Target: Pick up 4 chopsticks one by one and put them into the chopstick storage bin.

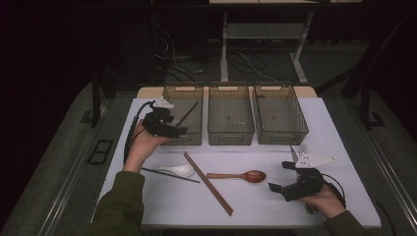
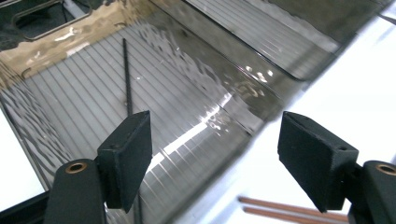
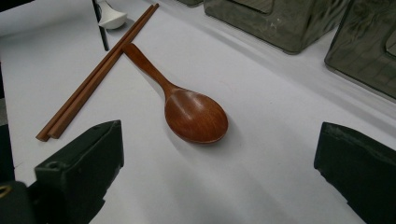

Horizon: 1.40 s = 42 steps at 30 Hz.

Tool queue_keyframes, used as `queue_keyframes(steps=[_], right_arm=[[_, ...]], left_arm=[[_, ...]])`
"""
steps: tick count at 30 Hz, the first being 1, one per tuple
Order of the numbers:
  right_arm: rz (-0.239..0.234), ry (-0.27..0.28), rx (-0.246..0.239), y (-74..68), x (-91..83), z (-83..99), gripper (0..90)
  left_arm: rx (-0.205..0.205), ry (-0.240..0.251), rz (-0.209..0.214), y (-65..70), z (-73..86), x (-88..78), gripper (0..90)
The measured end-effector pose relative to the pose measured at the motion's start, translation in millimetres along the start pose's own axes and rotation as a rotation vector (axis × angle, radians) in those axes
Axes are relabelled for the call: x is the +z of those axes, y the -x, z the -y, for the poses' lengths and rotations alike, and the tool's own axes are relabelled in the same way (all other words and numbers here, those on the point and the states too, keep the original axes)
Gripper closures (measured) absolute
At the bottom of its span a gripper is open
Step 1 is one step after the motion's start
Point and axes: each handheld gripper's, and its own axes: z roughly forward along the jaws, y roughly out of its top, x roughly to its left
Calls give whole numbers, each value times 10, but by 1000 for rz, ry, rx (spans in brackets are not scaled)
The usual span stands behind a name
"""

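Note:
My left gripper [image 1: 179, 130] [image 2: 215, 135] hovers at the front of the left clear bin [image 1: 169, 96], jaws open with nothing between them. Inside that bin lies one black chopstick [image 1: 187, 114] [image 2: 127, 79]. My right gripper [image 1: 280, 176] [image 3: 219, 127] rests low at the table's front right, open and empty, facing a wooden spoon [image 1: 243, 175] [image 3: 196, 114]. A pair of brown chopsticks [image 1: 209, 183] [image 3: 93, 79] lies diagonally beside the spoon's handle. Farther left are a white soup spoon [image 1: 178, 170] [image 3: 111, 18] and a second black chopstick [image 1: 169, 174].
Three clear bins stand in a row at the back of the white table [image 1: 275, 211]; the middle bin [image 1: 231, 137] and right bin [image 1: 281, 137] hold nothing I can see. Table legs and cables lie on the dark floor beyond.

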Motion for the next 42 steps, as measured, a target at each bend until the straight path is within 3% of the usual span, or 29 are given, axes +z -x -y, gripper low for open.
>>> queue_keyframes(steps=[6,12,19,28,37,42], right_arm=[[2,2,2,4,-6,0,13],[1,1,1,1,-8,-1,13],[3,1,2,0,-9,0,13],[5,3,2,6,-14,1,13],[6,3,0,-5,-13,1,13],[5,0,-6,-5,0,2,13]], left_arm=[[27,8,25,174,166,-80,246],[28,30,39,313,357,-150,246],[29,34,7,365,593,-249,296],[4,64,-59,318,890,-486,556],[-63,15,-82,167,1245,-609,849],[-88,-8,-99,67,1316,-588,888]])
